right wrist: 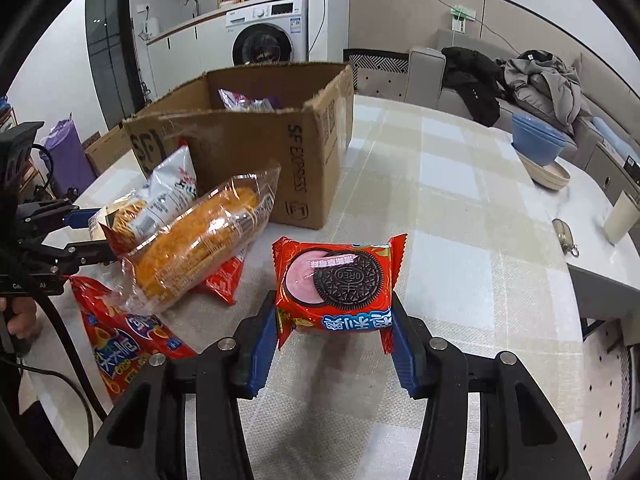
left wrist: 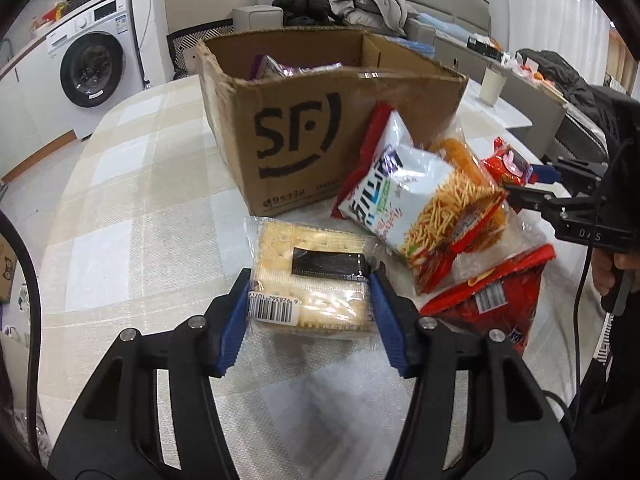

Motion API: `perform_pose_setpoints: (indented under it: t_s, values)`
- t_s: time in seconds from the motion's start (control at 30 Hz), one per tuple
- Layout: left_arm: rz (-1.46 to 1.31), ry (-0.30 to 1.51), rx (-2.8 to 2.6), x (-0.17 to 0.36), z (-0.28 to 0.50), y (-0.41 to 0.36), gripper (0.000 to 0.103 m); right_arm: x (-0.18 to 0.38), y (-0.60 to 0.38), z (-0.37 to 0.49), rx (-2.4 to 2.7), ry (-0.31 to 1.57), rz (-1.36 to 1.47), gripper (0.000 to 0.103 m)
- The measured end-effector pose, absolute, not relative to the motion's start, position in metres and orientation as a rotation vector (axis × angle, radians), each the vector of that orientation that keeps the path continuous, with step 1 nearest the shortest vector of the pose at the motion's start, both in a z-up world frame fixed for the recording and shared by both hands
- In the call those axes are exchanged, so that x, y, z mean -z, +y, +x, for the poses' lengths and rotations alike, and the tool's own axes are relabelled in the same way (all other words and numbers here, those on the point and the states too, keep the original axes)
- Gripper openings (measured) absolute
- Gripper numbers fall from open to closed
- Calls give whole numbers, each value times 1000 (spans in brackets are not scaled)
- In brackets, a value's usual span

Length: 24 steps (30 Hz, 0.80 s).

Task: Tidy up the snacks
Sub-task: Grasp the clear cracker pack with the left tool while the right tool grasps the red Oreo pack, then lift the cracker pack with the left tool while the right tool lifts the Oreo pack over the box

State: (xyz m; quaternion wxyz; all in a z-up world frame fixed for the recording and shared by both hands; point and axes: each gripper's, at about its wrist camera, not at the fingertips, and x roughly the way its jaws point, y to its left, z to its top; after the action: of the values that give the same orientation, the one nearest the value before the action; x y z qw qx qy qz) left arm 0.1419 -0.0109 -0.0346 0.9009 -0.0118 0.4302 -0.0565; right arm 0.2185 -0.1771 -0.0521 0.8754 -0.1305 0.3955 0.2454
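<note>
My left gripper is shut on a clear pack of crackers and holds it above the table, in front of the open SF cardboard box. My right gripper is shut on a red Oreo pack, right of the box. A purple snack bag lies inside the box. Between the grippers lie a white bag of potato sticks, a clear bag of orange snacks and a red snack bag.
The checked tablecloth covers the table. A blue bowl on a plate, a white cup and keys sit at the far right. A washing machine and a sofa with clothes stand beyond.
</note>
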Motion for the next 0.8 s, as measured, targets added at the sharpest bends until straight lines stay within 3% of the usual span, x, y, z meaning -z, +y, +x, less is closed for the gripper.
perform_pose_setpoints:
  t_s: [0.8]
  values:
    - [-113, 680, 62, -40, 95, 30, 54, 0, -187, 192, -532, 641, -164, 51]
